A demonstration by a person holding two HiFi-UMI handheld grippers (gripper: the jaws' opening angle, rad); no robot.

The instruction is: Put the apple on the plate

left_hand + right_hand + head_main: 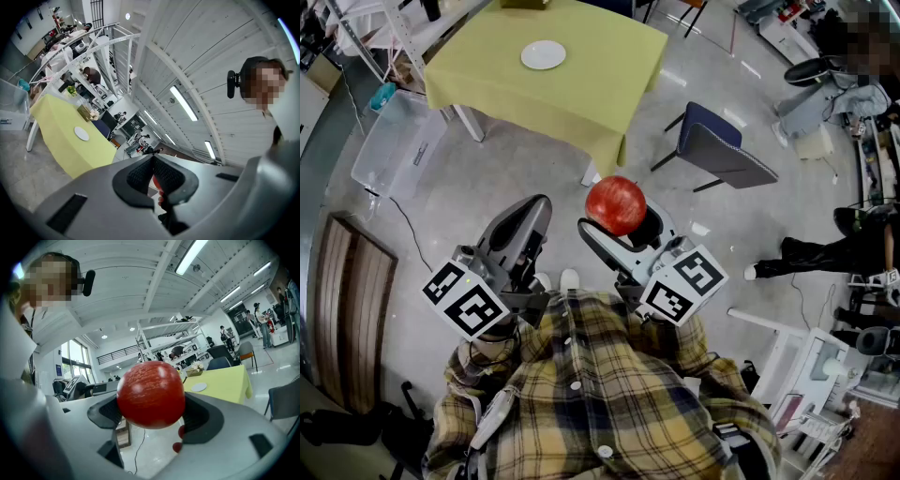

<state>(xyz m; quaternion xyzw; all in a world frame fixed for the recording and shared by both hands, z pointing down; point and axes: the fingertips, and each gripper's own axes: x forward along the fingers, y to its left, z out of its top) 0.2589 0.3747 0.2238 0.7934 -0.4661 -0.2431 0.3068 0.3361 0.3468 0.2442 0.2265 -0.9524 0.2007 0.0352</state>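
Note:
My right gripper [619, 217] is shut on a red apple [616, 204], held out in front of my body above the floor. In the right gripper view the apple [150, 394] fills the gap between both dark pads. My left gripper [532, 214] is beside it at the left, jaws together and holding nothing; in its own view the two pads [140, 174] meet. A small white plate [543, 54] lies on the yellow-green tablecloth of a table [581, 84] some way ahead. The plate [82, 133] also shows far off in the left gripper view, and the plate [198, 387] likewise in the right gripper view.
A dark blue chair [722, 150] stands on the floor to the right of the table. A clear plastic bin [394, 145] sits at the table's left, and a wooden panel [347, 309] lies at the far left. A person in black [844, 244] and white racks [806, 375] are at the right.

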